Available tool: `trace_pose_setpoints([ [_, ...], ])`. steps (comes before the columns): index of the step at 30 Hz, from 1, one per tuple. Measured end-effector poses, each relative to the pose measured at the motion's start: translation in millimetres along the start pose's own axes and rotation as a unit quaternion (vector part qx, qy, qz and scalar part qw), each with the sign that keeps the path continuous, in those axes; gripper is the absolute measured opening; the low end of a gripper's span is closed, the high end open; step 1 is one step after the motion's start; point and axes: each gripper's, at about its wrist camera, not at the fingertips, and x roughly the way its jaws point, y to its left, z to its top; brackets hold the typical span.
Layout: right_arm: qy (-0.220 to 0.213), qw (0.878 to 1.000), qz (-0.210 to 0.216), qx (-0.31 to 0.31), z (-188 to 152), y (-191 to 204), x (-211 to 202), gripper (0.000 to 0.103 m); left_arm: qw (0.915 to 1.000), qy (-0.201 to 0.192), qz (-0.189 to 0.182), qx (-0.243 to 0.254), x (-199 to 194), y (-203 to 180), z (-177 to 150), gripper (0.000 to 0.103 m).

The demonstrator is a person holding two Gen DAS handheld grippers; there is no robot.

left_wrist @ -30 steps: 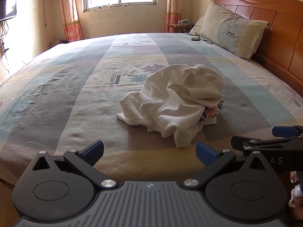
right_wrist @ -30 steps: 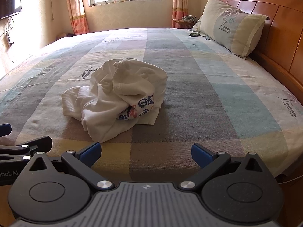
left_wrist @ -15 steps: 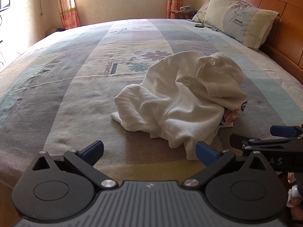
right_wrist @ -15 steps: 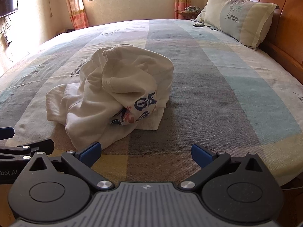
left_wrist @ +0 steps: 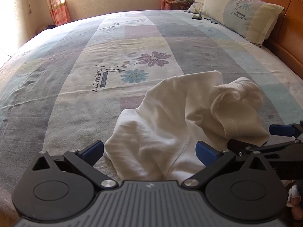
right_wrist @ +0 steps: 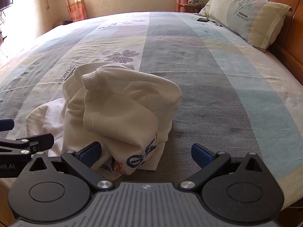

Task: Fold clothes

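A crumpled white sweatshirt point(left_wrist: 181, 121) with ribbed cuffs and a blue and red print lies in a heap near the front edge of the bed point(left_wrist: 117, 60). My left gripper point(left_wrist: 149, 151) is open, its blue pads on either side of the heap's near edge without gripping it. In the right wrist view the same sweatshirt point(right_wrist: 117, 113) sits left of centre, printed part nearest. My right gripper point(right_wrist: 145, 154) is open too, its left pad beside the printed fold. Each gripper shows at the edge of the other's view.
The bed carries a pastel striped sheet with flower prints. A pillow point(right_wrist: 250, 17) leans on the wooden headboard point(left_wrist: 284, 19) at the right, with a small dark object point(right_wrist: 202, 19) beside it. Curtains and a window stand beyond the far edge.
Both grippers have moved forward and lower toward the sweatshirt, which now fills much more of each view. The garment itself has not moved.
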Motion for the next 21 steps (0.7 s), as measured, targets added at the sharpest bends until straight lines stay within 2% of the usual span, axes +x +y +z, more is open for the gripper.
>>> trace_pose_setpoints([
  [6,0.017,0.999,-0.017,-0.025,19.9,-3.9,21.7,0.103,0.9997,0.024,-0.006,0.006,29.4,-1.7,17.8,0.102],
  [9,0.02,0.999,0.003,-0.03,19.2,-9.3,28.6,0.103,0.9985,0.047,0.015,0.025,46.5,-3.0,18.5,0.102],
  [16,0.02,0.998,0.05,-0.03,14.2,-22.3,41.8,0.103,0.9951,0.049,0.038,0.078,66.8,-13.5,8.0,0.103],
  [18,0.017,0.998,0.065,-0.021,13.6,-26.5,45.4,0.103,0.9971,0.046,0.019,0.057,68.6,-4.6,5.0,0.103],
  [21,0.014,0.996,0.089,-0.017,12.1,-33.0,49.4,0.103,0.9986,0.039,-0.034,-0.006,73.6,20.1,-4.9,0.103],
])
